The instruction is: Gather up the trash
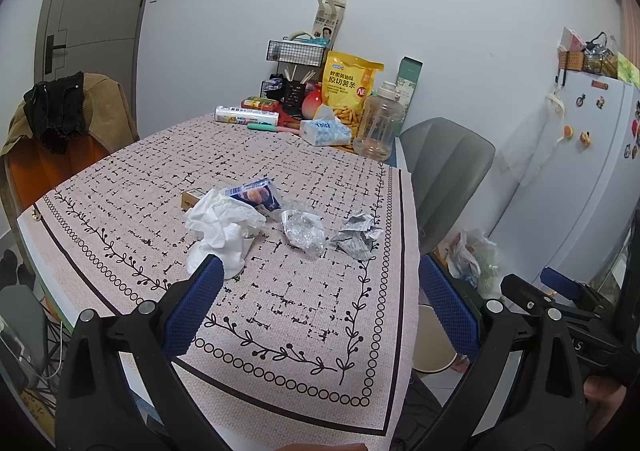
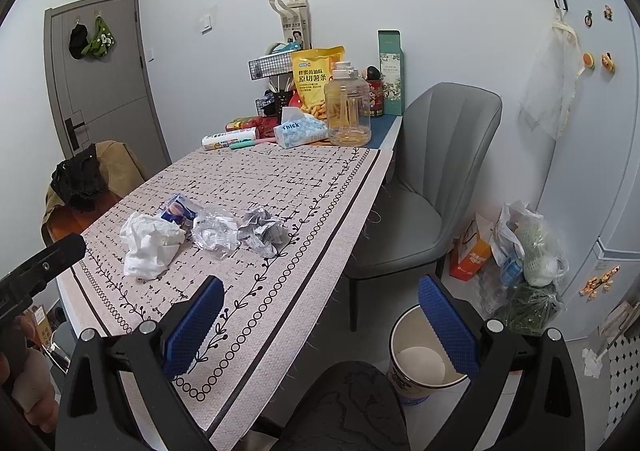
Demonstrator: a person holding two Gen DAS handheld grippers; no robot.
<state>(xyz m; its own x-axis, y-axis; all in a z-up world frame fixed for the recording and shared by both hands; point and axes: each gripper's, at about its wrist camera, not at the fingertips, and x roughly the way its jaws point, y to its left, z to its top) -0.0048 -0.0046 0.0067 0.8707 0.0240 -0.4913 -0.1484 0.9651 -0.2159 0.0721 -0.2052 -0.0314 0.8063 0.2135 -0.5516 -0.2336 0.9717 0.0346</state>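
Trash lies mid-table: a crumpled white tissue, a blue snack wrapper, crumpled clear plastic and a crumpled printed paper ball. A small box sits behind the tissue. My left gripper is open and empty, hovering over the table's near end, short of the trash. My right gripper is open and empty beyond the table's right edge, above a white bin on the floor; the bin also shows in the left wrist view.
The table wears a patterned cloth. At its far end stand a tissue box, clear jug, yellow snack bag and wire rack. A grey chair sits right; bags and a fridge beyond.
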